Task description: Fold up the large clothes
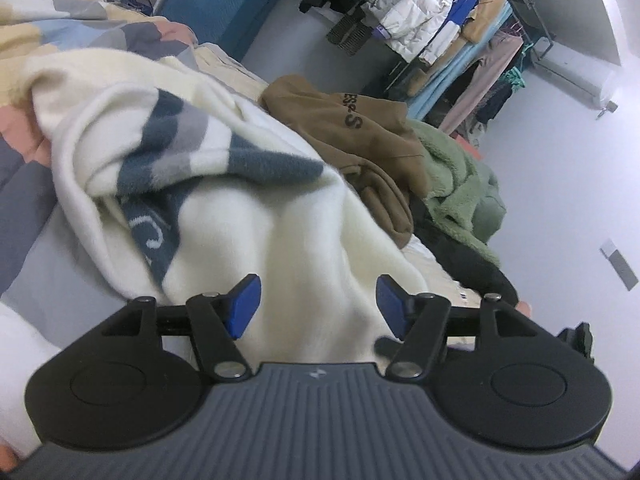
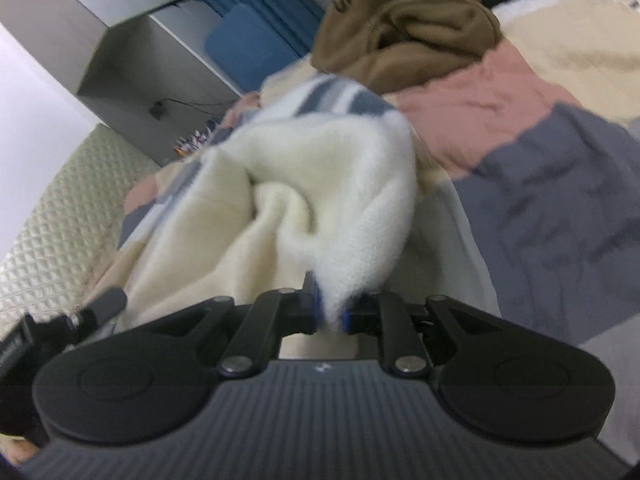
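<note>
- The cream sweater [image 1: 248, 216] with the blue-grey stripes is bunched up in a heap on the bed, lying over the patchwork quilt [image 2: 540, 152].
- Right claw [image 2: 331, 312] is clenched on a pinch of the cream sweater's fabric, with the knit bulging out right past the pads.
- Left claw [image 1: 316, 304] is released, blue pads [image 1: 244, 304] standing well apart. The cream fabric lies between and under them, but neither pad is pressing on it.
- Just beyond the sweater there's a brown hoodie [image 1: 360, 128] with dark lettering, crumpled near the bed's far edge.
- Beside that, a green fleece [image 1: 456, 184] and something black slumped at the bed's edge.
- Further back, a clothes rack [image 1: 448, 28] stuffed with jackets, including a white puffer.
- Right view also shows a grey cabinet [image 2: 152, 64] off past the bed.
</note>
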Tool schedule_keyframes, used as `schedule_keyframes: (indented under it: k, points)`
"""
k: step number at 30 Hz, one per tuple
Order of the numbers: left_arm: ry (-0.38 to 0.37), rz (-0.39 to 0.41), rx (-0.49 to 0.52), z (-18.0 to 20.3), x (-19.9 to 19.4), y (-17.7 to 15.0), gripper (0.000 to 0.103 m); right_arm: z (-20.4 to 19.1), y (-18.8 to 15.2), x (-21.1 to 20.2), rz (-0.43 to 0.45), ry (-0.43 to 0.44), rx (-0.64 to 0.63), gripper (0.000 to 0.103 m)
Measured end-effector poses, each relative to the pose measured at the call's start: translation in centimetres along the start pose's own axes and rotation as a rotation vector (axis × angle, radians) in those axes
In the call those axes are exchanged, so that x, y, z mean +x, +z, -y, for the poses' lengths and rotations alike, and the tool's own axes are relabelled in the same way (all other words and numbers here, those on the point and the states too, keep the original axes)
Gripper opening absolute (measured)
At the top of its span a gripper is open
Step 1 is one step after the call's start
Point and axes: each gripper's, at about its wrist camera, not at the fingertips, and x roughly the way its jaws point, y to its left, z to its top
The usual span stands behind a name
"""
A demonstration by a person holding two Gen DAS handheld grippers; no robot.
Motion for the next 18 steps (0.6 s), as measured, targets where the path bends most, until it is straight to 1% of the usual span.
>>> schedule_keyframes:
  k: [4, 6, 8, 10, 15, 17, 18]
  points:
    - [-0.009, -0.019, 0.020, 0.7, 2.1, 0.7, 0.069, 0.4, -0.2, 0.4, -0.018, -0.019, 0.024, 0.018]
    - [0.002, -0.032, 0.042, 1.1, 3.4, 1.0, 0.068, 0.8, -0.3, 0.6, -0.030, -0.020, 0.056, 0.021]
    - [0.011, -0.054, 0.054, 1.2, 4.7, 1.1, 0.068, 1.4, -0.4, 0.7, -0.040, -0.015, 0.098, 0.022]
    - [0.040, -0.069, 0.060, 0.9, 5.9, 1.1, 0.068, 1.8, -0.4, 0.7, -0.046, -0.004, 0.131, 0.022]
    - [0.065, -0.089, 0.026, -0.4, 8.5, 2.1, 0.064, 2.1, -0.3, 1.2, -0.049, -0.020, 0.143, 0.022]
    - [0.062, -0.099, 0.006, -1.1, 9.5, 3.1, 0.064, 2.2, -0.3, 1.5, -0.051, -0.033, 0.144, 0.022]
    - [0.053, -0.105, -0.023, -1.7, 10.0, 3.7, 0.064, 2.2, -0.3, 1.7, -0.052, -0.040, 0.145, 0.022]
